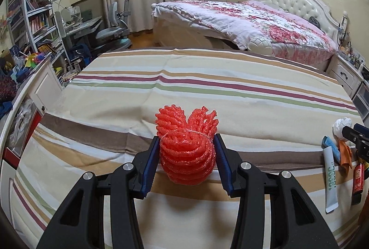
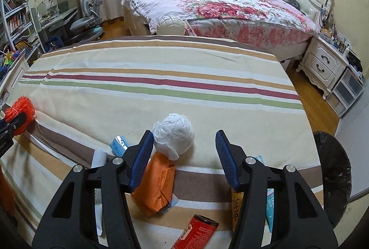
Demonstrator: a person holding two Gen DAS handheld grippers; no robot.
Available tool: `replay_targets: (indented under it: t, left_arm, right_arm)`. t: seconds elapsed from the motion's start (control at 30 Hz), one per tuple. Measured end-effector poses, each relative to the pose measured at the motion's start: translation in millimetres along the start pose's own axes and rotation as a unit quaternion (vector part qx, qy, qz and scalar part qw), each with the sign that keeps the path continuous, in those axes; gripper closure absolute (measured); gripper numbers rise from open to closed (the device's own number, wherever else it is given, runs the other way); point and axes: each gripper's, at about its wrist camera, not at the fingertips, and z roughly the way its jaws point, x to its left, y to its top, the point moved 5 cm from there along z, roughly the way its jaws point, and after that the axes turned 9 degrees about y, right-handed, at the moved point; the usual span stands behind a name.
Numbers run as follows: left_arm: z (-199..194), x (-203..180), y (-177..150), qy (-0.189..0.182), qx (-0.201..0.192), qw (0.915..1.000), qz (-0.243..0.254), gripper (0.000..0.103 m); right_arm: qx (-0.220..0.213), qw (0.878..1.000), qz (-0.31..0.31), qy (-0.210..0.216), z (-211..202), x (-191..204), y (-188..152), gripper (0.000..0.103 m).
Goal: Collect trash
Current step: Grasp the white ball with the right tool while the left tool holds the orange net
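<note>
A red foam net (image 1: 188, 148) is clamped between the pads of the left gripper (image 1: 188, 145), held above the striped bedspread (image 1: 207, 92). Further right on that bedspread, a white crumpled bag (image 2: 173, 137) and an orange packet (image 2: 155, 186) are seen between the widely parted fingers of the right gripper (image 2: 184, 145). A black-lined bin (image 2: 333, 170) stands off the bedspread's right edge.
</note>
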Motion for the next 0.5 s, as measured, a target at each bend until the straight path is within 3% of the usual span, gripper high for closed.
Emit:
replay_targets:
  t: [0.1, 0.5]
  left_arm:
    - [0, 1, -3, -0.003, 0.002, 1.0, -0.002, 0.057]
    - [-26, -26, -4, -0.044, -0.022, 0.9988, 0.004, 0.057]
  right_arm:
    - [0.014, 1.0, 0.003, 0.011, 6, 2, -3, 0.073]
    - [-0.025, 1.0, 0.014, 0.002, -34, -7, -10, 0.075]
